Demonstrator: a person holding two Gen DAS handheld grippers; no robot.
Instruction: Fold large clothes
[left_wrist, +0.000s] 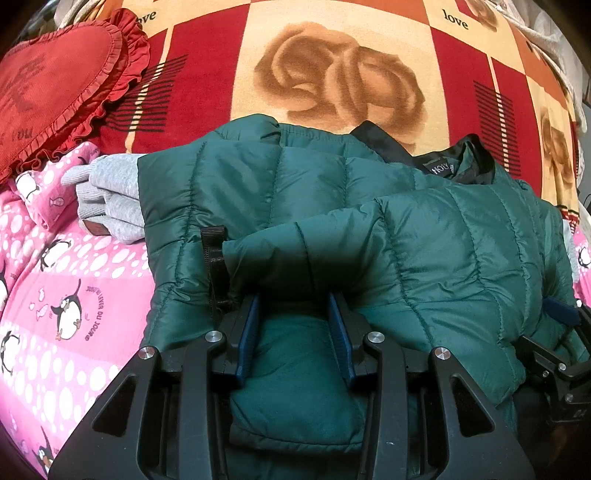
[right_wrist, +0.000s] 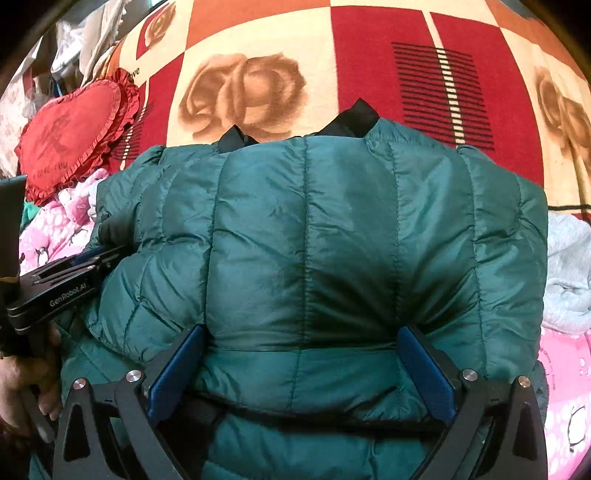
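Left gripper (left_wrist: 291, 328) clamped the green puffer jacket (left_wrist: 369, 236); right gripper (right_wrist: 301, 363) gaped, so springy padding risked unfolding

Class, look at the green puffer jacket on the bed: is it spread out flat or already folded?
Folded. The jacket lies bunched in layers: one quilted panel overlaps another, and its black collar shows behind them.
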